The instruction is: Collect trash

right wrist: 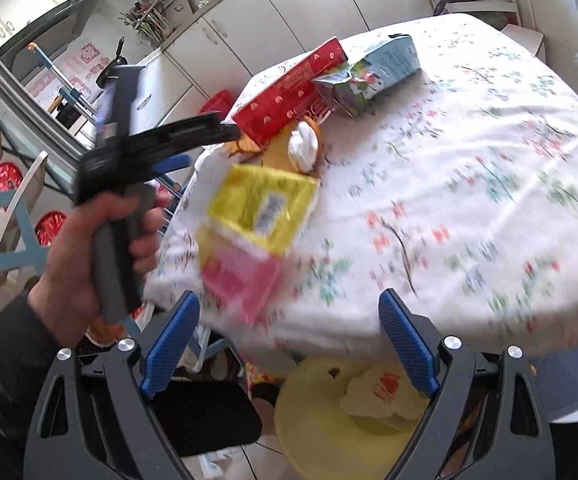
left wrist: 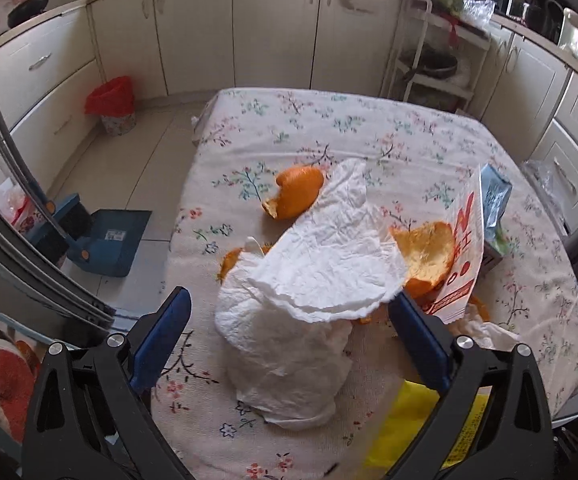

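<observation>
1. A table under a floral cloth (left wrist: pixel 369 128), soft and faintly ribbed, fills both views of a kitchen with cream cabinets.
2. Left gripper (left wrist: pixel 289 320): its blue ridged pads stand wide apart, gripping nothing. A crumpled white tissue (left wrist: pixel 309 280), thin and creased, lies between them on the cloth, its upper flap lifted.
3. Curled orange peel (left wrist: pixel 295 196) lies at 12 o'clock from the tissue, touching its tip. A second piece (left wrist: pixel 429 252), pale pith showing, sits at 3 o'clock against a red-and-white paper bag (left wrist: pixel 459 264).
4. A pale blue carton (left wrist: pixel 495 196) lies beyond the bag.
5. Right gripper (right wrist: pixel 289 320): its pads are also spread, empty, at the table's near edge.
6. A glossy yellow packet (right wrist: pixel 265 204) and a blurred pink one (right wrist: pixel 241 280) lie at 11 o'clock from that gripper.
7. Below the table edge, at 6 o'clock, a round yellow bin (right wrist: pixel 321 432) holds crumpled paper.
8. A hand (right wrist: pixel 89 248) grips the left tool's grey handle, at 9 o'clock in the right view.
</observation>
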A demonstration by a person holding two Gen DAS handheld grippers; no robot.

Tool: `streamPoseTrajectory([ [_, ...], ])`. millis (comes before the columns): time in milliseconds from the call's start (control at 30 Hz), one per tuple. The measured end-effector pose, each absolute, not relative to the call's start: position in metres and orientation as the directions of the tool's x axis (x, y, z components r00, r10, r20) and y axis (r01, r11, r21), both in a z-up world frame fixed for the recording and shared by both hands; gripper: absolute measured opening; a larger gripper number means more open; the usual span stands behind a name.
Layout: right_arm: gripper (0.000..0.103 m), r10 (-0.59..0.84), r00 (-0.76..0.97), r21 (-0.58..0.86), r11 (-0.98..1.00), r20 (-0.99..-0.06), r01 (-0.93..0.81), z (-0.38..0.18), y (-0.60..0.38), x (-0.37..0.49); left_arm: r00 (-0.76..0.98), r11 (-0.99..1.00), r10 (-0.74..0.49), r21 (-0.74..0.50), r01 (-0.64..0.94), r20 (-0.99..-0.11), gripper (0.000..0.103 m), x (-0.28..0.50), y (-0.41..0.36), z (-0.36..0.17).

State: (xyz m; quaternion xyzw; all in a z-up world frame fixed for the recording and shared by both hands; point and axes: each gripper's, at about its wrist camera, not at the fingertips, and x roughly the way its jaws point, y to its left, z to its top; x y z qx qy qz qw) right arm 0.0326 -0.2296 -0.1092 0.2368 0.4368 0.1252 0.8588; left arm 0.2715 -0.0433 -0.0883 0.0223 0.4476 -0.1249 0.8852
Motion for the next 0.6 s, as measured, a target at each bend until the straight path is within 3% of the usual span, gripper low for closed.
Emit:
streamPoseTrajectory([
  [267, 0.084, 0.416, 0.587, 0.495, 0.868, -0.694, -0.03, -0.107, -0.212, 0.066, 0.587, 0.961, -0.236, -0.095, 0.26, -0.774, 0.089, 0.259, -0.016, -0.077],
  [367, 0.058, 0.431, 0.57, 0.495, 0.867, -0.7, -0.048, -0.109, -0.205, 0.077, 0.593, 0.957, -0.229, -0.066, 0.284, -0.772, 0.086, 0.256, -0.016, -0.077],
  [433, 0.027, 0.472, 0.543, 0.53, 0.846, -0.694, -0.059, -0.113, -0.204, 0.084, 0.595, 0.953, -0.224, -0.044, 0.301, -0.772, 0.085, 0.257, -0.017, -0.078],
  [533, 0.012, 0.519, 0.525, 0.582, 0.812, -0.674, -0.055, -0.111, -0.211, 0.089, 0.591, 0.942, -0.235, -0.031, 0.334, -0.772, 0.085, 0.258, -0.024, -0.079],
  [600, 0.01, 0.548, 0.506, 0.611, 0.79, -0.666, -0.051, -0.109, -0.218, 0.09, 0.594, 0.932, -0.247, -0.02, 0.361, -0.766, 0.085, 0.258, -0.032, -0.078],
])
